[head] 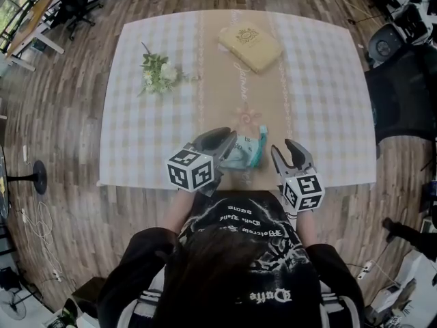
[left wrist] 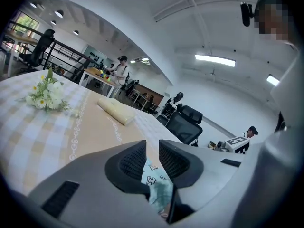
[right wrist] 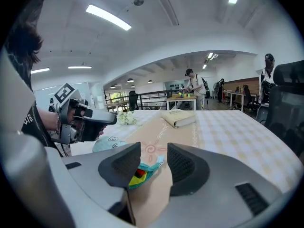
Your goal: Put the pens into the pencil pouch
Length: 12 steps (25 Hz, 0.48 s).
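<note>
Nearest, at the table's (head: pixel 328 115) near edge, both grippers point away from the person. The left gripper (head: pixel 229 142) has its jaws a narrow gap apart and pinches nothing. The right gripper (head: pixel 285 147) has its jaws spread wide and is also empty.

The pencil pouch (head: pixel 240 157) lies flat on the tan runner between them, its long axis running roughly left to right. Its teal zip edge and open mouth face right. The left gripper is over the closed left end. The right gripper is just right of the mouth and is the nearer one to it. Red and yellow pens (right wrist: pixel 137 174) show inside the mouth, so I judge they are already in the pouch; no loose pen is visible.

Farther off are flowers (head: pixel 160 72) on the left and a cream book (head: pixel 250 47) at the far middle.
</note>
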Motion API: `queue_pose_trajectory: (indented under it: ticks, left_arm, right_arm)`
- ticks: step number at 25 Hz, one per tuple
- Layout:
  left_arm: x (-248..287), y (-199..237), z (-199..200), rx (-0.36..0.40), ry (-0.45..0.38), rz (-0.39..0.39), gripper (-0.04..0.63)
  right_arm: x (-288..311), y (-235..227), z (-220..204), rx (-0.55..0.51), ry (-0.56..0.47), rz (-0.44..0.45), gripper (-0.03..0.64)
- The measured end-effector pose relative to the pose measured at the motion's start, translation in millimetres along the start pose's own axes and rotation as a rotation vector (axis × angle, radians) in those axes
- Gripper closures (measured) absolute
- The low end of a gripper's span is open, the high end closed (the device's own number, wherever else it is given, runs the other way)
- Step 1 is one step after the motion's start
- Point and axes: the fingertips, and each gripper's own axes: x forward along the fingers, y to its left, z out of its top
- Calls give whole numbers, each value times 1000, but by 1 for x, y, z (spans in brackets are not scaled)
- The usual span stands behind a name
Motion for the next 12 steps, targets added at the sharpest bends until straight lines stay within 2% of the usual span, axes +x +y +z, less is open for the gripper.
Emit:
queue_pose_trajectory:
  ticks: [5, 12]
  left_arm:
    - [-15, -5, 12, 122, -31, 42, 509]
    - [-51, 0, 39, 391, -158, 226, 541]
  right_arm:
    - [-9, -2, 14, 2, -48, -27, 433]
    - [-18, 2, 43, -26, -151, -81, 434]
